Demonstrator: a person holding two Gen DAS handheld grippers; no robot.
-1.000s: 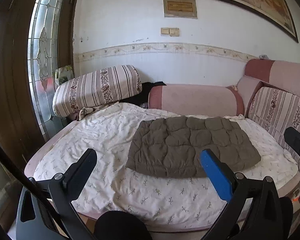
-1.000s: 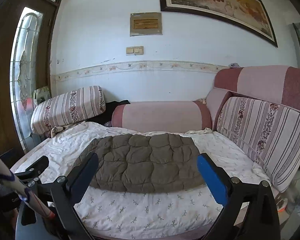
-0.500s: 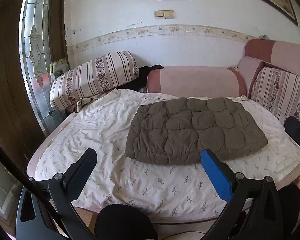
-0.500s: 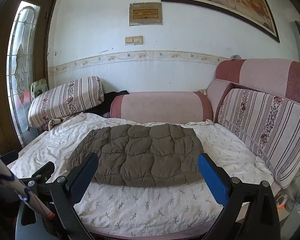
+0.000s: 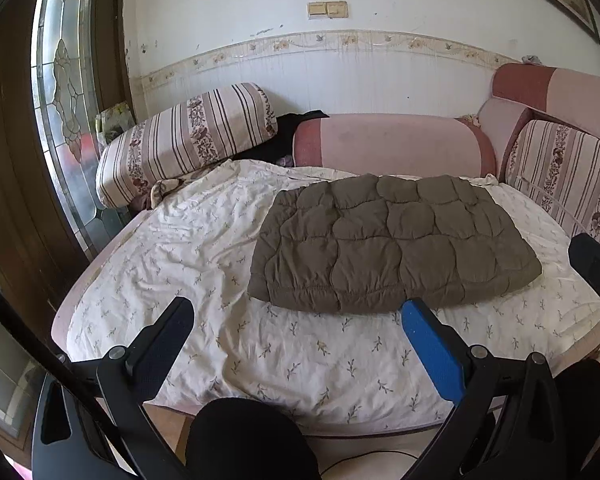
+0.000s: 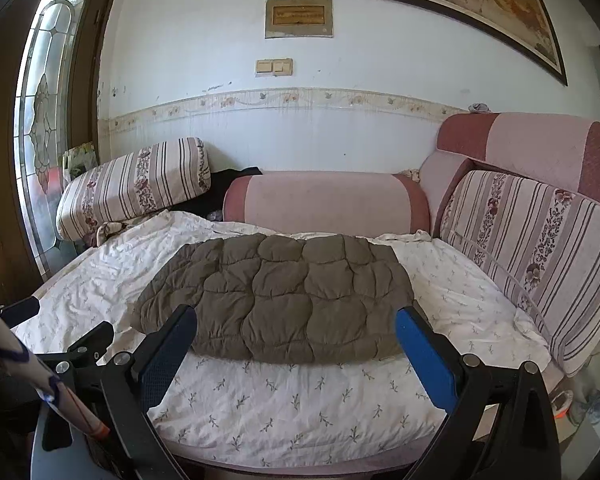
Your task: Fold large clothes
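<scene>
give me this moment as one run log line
left gripper: open, empty | right gripper: open, empty | brown quilted jacket: folded flat on floral sheet, untouched

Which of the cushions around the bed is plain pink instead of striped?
The pink bolster along the wall behind the brown quilted garment; the left bolster and right cushion carry floral stripes.

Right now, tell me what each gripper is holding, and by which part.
Nothing is held. The left gripper and right gripper are both open and empty, short of the brown quilted jacket lying on the sheet.
</scene>
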